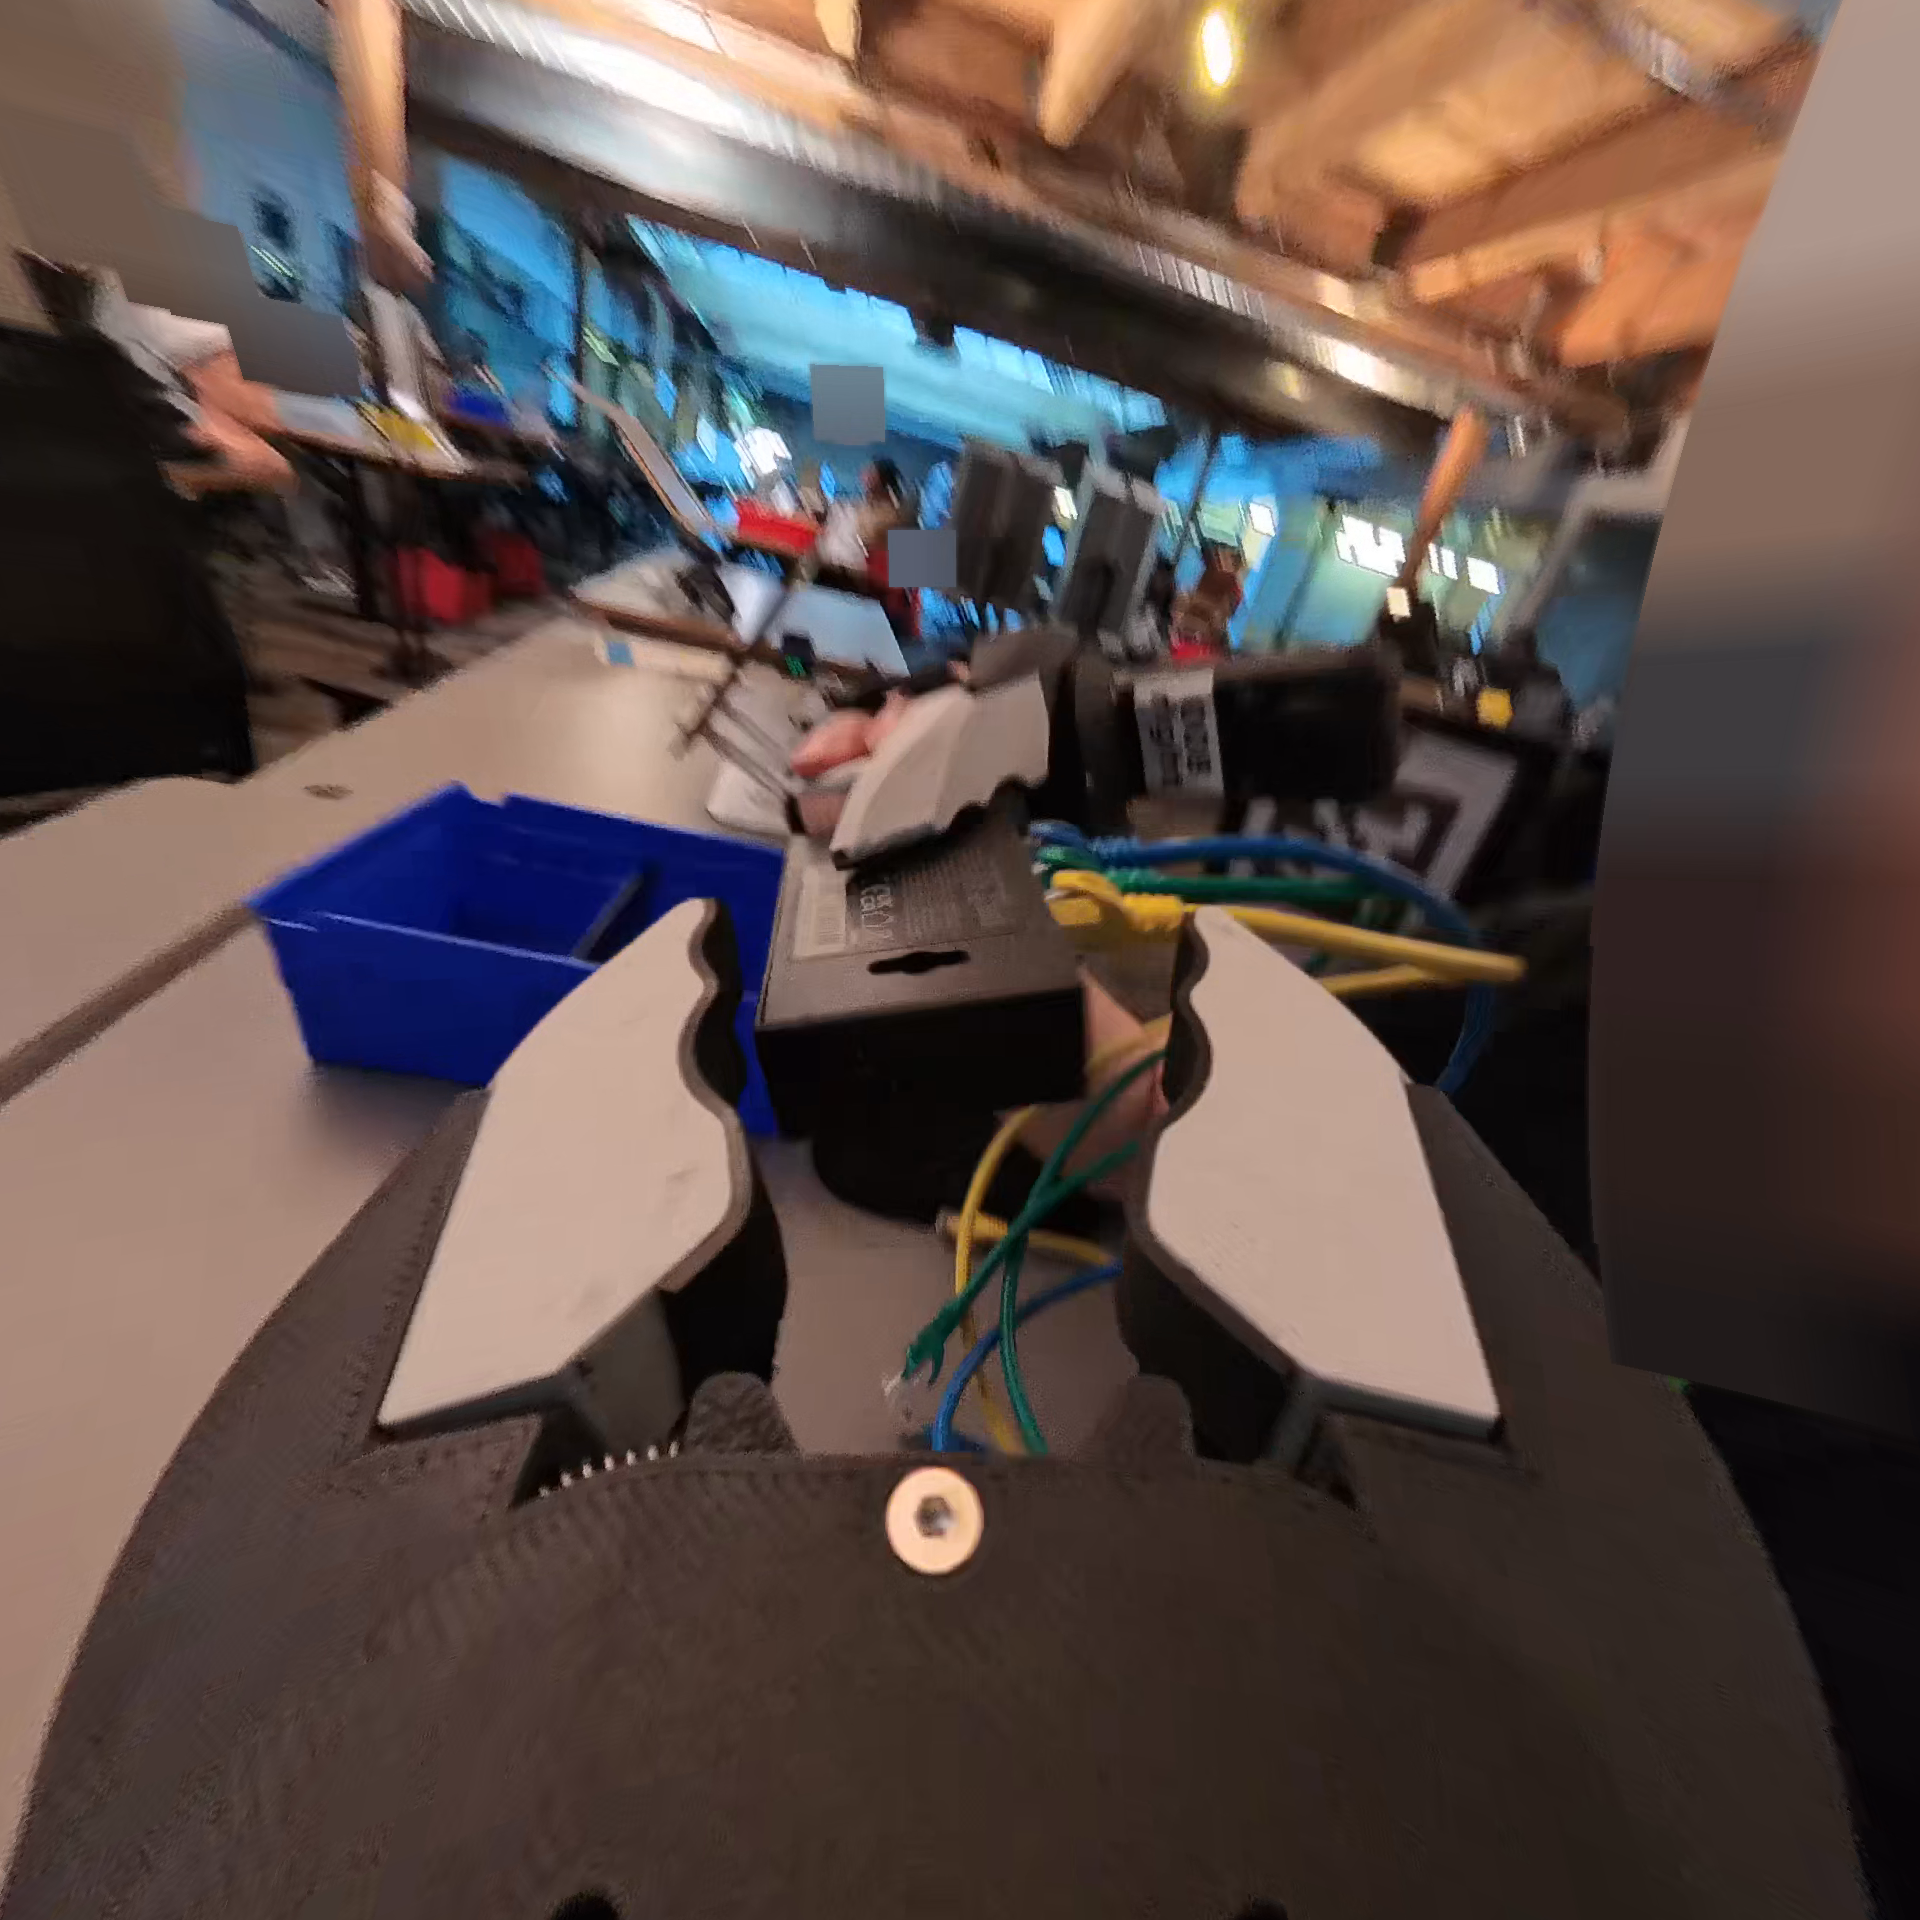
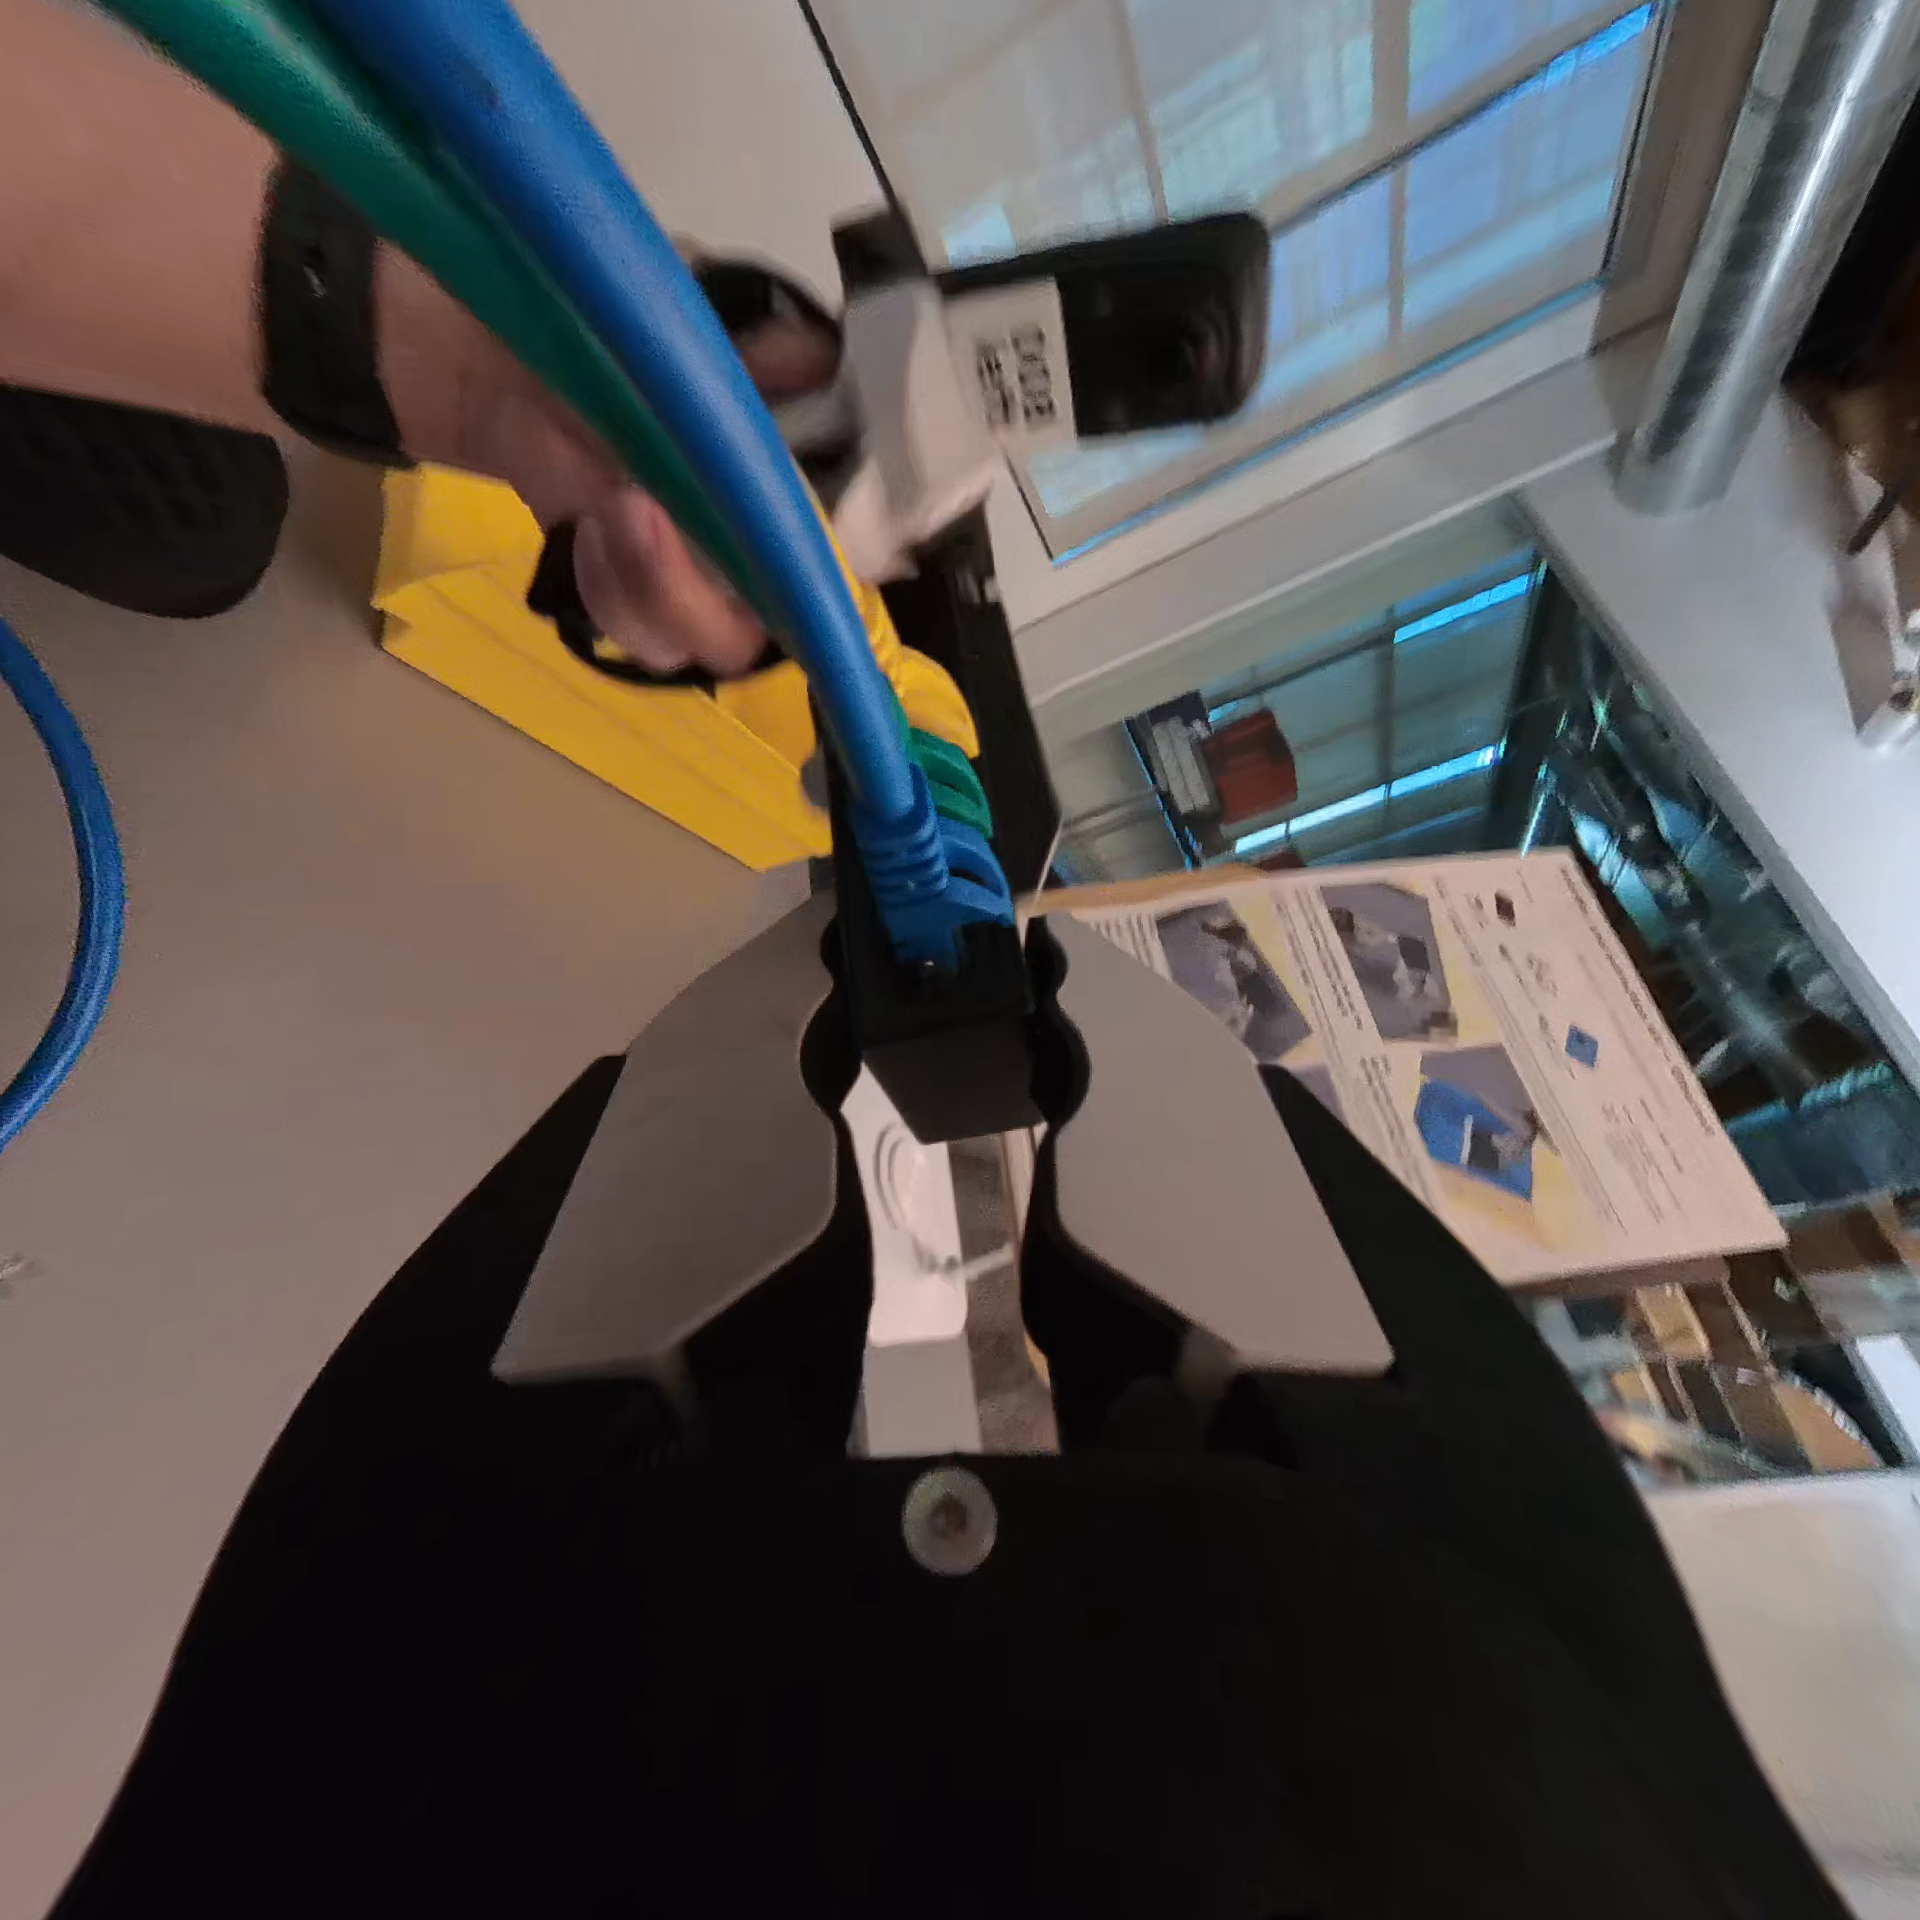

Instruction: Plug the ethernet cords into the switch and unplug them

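Switch, small black rigid plastic box point(image 2: 940, 1049), likely light, lifted off grey table point(image 1: 156, 1039), right gripper point(image 2: 940, 1023) clamped on its end; blue point(image 2: 904, 862)/green point(image 2: 951, 795)/yellow point(image 1: 1117, 914) cords seated, stiff boots best grip pt; left gripper point(image 1: 951, 982) wide apart, empty, near switch.

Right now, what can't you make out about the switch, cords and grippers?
- Port count on the switch: right wrist view, blue plugs and green plugs cover its face.
- Whether the yellow plug is fully seated: left wrist view, blurred.
- What the left gripper will take: open, nothing between its fingers.
- Far ends of the loose cords: left wrist view, hidden behind the gripper body.
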A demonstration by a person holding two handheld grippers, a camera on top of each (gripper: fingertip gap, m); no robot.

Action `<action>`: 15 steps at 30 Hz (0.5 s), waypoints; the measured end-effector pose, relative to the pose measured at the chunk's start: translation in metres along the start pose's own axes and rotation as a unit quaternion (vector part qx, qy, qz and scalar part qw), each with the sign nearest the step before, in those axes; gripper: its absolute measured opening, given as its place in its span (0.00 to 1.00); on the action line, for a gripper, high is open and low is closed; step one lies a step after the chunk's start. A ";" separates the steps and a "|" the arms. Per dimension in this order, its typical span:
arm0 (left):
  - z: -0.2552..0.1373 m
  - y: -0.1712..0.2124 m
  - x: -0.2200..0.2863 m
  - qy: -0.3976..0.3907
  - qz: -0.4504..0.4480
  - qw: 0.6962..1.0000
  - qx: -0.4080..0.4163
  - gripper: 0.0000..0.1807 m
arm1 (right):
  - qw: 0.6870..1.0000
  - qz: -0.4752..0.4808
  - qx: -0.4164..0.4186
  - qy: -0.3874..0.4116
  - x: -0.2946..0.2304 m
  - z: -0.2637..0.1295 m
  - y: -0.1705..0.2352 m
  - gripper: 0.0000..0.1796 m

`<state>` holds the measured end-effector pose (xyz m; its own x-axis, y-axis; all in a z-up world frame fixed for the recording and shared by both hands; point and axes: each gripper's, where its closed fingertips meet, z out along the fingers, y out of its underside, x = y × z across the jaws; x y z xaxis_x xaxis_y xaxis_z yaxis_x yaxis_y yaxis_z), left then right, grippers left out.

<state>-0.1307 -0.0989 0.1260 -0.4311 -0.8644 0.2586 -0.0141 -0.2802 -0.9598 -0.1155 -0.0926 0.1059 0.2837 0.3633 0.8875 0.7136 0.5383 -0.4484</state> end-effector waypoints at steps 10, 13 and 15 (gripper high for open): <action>-0.083 -0.035 -0.010 -0.199 -0.025 0.979 0.038 0.38 | 0.977 0.064 -0.176 0.104 0.054 -0.026 0.074 0.17; -0.088 -0.043 0.002 -0.198 -0.010 0.979 0.052 0.37 | 0.967 0.046 -0.227 0.108 0.083 -0.029 0.081 0.17; -0.092 -0.043 0.002 -0.204 -0.004 0.978 0.053 0.37 | 0.959 0.029 -0.261 0.105 0.115 -0.033 0.079 0.17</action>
<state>-0.2141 -0.0498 0.1581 -0.0363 -0.9504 0.3088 0.0868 -0.3109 -0.9465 -0.0056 -0.0335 0.1760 0.4158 0.1894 0.8895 0.9008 0.0484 -0.4314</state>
